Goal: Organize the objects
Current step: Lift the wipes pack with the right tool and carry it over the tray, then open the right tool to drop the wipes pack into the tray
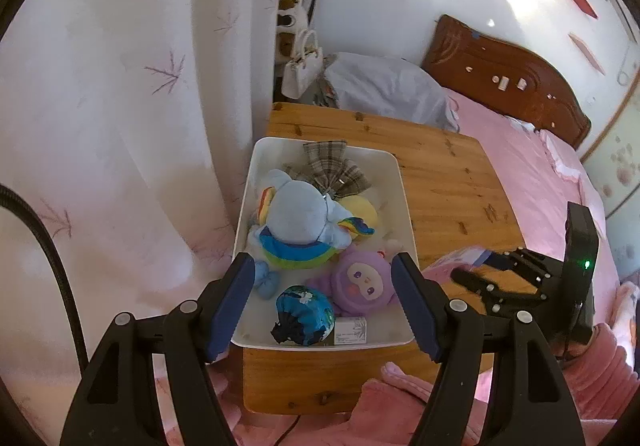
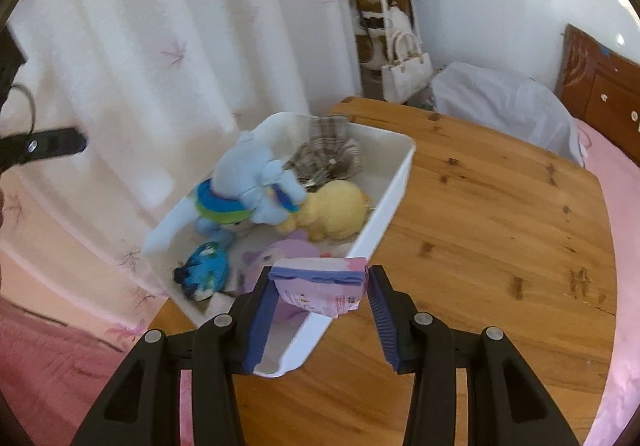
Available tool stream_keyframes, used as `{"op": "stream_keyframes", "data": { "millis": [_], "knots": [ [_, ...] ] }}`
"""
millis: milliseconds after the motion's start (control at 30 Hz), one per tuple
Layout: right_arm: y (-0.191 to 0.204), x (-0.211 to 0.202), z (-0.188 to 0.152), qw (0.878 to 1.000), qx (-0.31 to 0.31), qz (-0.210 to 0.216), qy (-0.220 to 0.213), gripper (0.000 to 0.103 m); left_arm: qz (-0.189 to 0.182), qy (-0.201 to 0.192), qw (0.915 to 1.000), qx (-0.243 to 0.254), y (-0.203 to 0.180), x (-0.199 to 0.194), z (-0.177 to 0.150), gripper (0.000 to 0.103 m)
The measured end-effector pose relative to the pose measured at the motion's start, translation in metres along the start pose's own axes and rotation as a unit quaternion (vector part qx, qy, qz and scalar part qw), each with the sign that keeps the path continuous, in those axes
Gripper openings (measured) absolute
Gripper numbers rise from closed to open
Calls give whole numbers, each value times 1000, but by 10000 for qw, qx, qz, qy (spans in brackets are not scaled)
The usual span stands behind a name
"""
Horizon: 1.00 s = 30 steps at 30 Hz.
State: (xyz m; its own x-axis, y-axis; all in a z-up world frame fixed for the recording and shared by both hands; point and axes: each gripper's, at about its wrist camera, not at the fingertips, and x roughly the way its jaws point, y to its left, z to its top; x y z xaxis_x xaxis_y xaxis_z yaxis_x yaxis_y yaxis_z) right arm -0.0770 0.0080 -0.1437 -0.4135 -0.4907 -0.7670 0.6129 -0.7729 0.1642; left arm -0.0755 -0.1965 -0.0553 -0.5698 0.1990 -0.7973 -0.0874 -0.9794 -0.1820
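Curtain (image 1: 120, 85) fabric, white with faint purple sprigs, fills the 9 o'clock side of the left wrist view, and a black cable (image 1: 60, 266) loops down in front of it. Just right of it a white bin (image 1: 404, 205) sits on the left edge of a wooden table (image 1: 452, 173). The left gripper (image 1: 324, 306) hovers over the bin's near end with its blue-padded fingers (image 1: 232, 306) spread wide and nothing between them. Inside the bin, a blue plush with rainbow stripes (image 1: 300, 221) lies at the centre, a plaid cloth (image 1: 332, 165) at 12 o'clock from it, a yellow plush (image 1: 362, 209) at 3 o'clock, a purple plush (image 1: 360, 282) at 5 o'clock. A blue drawstring pouch (image 1: 306, 314) lies at the near end, touching a small white box (image 1: 351, 330) just to its right.

Farther right, at 3 o'clock of the bin, the right gripper (image 1: 476, 270) reaches in over the table edge carrying a pink packet (image 1: 468, 256). A bed with pink bedding (image 1: 540, 181) and a dark wooden headboard (image 1: 512, 73) fills the 2 o'clock side; a white handbag (image 1: 302, 65) hangs at 12 o'clock.

In the right wrist view, the right gripper (image 2: 320, 310) holds the pink packet (image 2: 320, 286) between its fingers, which look only partly closed, so how firmly it is pinched I cannot tell. The packet hangs over the near right corner of the white bin (image 2: 384, 205), above the purple plush (image 2: 276, 254).
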Motion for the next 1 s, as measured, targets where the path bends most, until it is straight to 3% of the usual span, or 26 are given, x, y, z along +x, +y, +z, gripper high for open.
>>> {"op": "stream_keyframes", "data": {
  "millis": [300, 533, 900, 1000],
  "knots": [
    [39, 15, -19, 9995, -192, -105, 246, 46, -306, 139, 9991, 269, -5, 10, 7, 74],
    [45, 20, -27, 9996, 5, -38, 264, 46, -330, 252, 9980, 482, -17, 14, 2, 74],
    [51, 25, -19, 9960, -328, 663, 494, 48, 146, -46, 9999, 22, -32, 1, 8, 74],
    [47, 18, -18, 9948, -367, 805, 512, 62, 277, -71, 9995, -98, -40, -2, 6, 74]
  ]
}}
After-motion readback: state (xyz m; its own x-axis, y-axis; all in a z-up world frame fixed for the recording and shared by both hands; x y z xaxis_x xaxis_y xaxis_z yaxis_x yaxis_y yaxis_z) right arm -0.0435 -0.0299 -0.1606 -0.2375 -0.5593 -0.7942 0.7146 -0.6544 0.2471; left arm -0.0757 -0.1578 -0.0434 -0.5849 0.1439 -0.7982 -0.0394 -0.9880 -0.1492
